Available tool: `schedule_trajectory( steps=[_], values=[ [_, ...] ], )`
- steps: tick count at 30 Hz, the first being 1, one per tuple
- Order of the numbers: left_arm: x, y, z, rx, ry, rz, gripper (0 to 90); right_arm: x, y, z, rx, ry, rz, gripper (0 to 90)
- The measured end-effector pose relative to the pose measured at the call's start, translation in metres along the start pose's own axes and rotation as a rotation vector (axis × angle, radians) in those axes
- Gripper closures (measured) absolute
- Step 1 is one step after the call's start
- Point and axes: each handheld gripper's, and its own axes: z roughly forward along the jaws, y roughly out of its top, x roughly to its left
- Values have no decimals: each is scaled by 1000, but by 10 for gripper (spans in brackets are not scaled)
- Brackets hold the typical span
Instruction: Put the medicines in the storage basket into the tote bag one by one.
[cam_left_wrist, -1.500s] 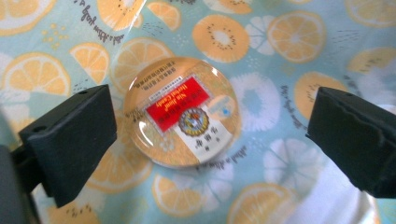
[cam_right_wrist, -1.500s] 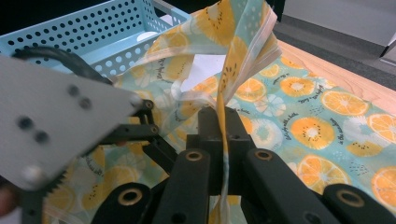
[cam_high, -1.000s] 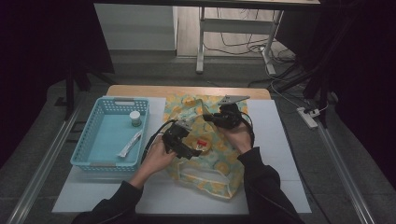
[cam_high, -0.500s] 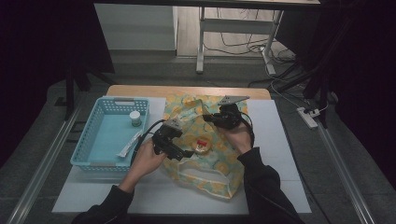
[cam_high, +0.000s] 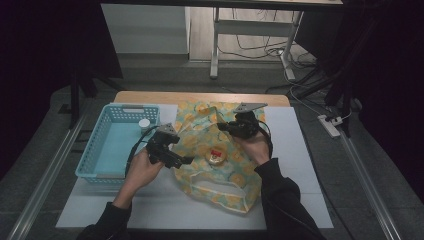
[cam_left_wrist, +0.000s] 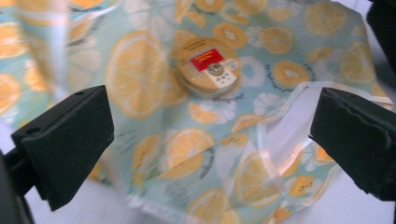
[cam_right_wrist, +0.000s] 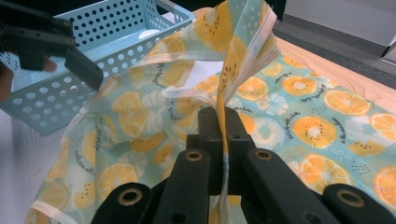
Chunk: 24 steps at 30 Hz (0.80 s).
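Reaching in from the bottom of the high view, both forearms in dark sleeves, hands apart over the table (cam_high: 305, 150). Left hand (cam_high: 141, 169) curled round the left gripper (cam_high: 186, 159) beside the near right corner of the blue basket (cam_high: 100, 167), wrist angled so the jaws pointed level toward the bag (cam_high: 220, 187). Right hand (cam_high: 256, 148) raised farther back, gripping the right gripper (cam_high: 223, 126) with its grey three-cornered plate on top and the nose aimed leftward over the bag's far half.

Left jaws spread wide (clearly so in the left gripper view), black pads (cam_left_wrist: 70, 140) standing well apart with nothing pinched between them; hovered over the bag's (cam_left_wrist: 187, 154) near edge and clear handle, touching neither as far as could be told. Right jaws closed tight on a pinch of the bag's fabric and pale edging (cam_right_wrist: 223, 140), seen rising between the pads in the right gripper view and lifted into a peak above the table.

Bag spread across the white mat in the middle of the table, printed with orange and lemon slices on pale blue, its far part pulled up by the right gripper. Round tin (cam_high: 216, 156) with a red label lying at the bag's middle, between the two grippers, seen in the left gripper view as a small disc (cam_left_wrist: 208, 65) just beyond the open jaws. Small white-capped jar (cam_high: 144, 123) standing in the basket's far right corner.
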Motion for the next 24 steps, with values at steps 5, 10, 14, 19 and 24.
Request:
schedule_trajectory(
  steps=[5, 10, 14, 19, 24],
  values=[
    [6, -4, -13, 1, 41, -19, 1, 0, 0, 0, 0, 0, -1, 895],
    [15, -9, -30, 0, 76, -46, 0, 0, 0, -1, -2, -1, -1, 895],
    [23, -14, -42, 14, 129, -62, 0, 0, 0, -1, -2, 0, -2, 895],
    [35, -23, -55, 21, 184, -94, 0, 0, 0, -1, -1, 1, -2, 895],
    [47, -33, -62, 31, 221, -138, 1, 0, 0, -1, -2, -3, -2, 895]
  ],
)
